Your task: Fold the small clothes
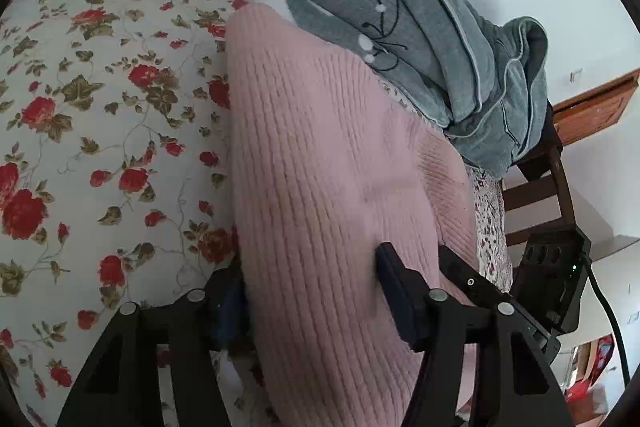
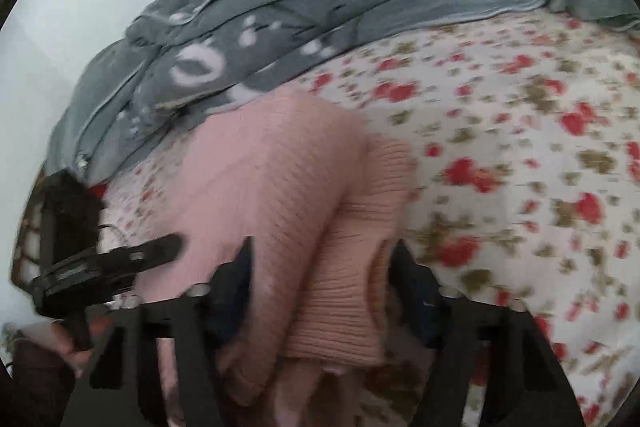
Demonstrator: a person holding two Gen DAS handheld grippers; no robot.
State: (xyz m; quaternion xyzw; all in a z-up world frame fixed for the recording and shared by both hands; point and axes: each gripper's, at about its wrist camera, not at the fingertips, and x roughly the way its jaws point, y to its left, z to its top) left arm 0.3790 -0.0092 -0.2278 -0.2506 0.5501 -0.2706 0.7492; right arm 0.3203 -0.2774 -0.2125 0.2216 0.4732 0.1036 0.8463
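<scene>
The pink ribbed sweater (image 1: 320,155) lies on the bed's floral sheet (image 1: 100,115), stretching away from both grippers toward a rumpled grey blanket (image 1: 400,7) at the far side.

In the left wrist view, the left gripper (image 1: 312,291) has its jaws standing apart with the near end of the sweater between them. The knit fills the gap and bulges over the left-hand finger (image 1: 232,307), while the right-hand finger (image 1: 400,299) lies against the sweater's surface. Whether the pads truly press on the cloth cannot be told. Just beyond that right-hand finger the other gripper shows as a black shape at the bed's edge.

In the right wrist view (blurred throughout), the right gripper (image 2: 324,279) also has its jaws apart, and a folded, layered part of the sweater (image 2: 340,267) with its ribbed cuff or hem sits in the gap, running forward from the jaws. A firm grip cannot be confirmed. To the left of these jaws the left gripper (image 2: 120,259) reaches onto the pink knit.
</scene>
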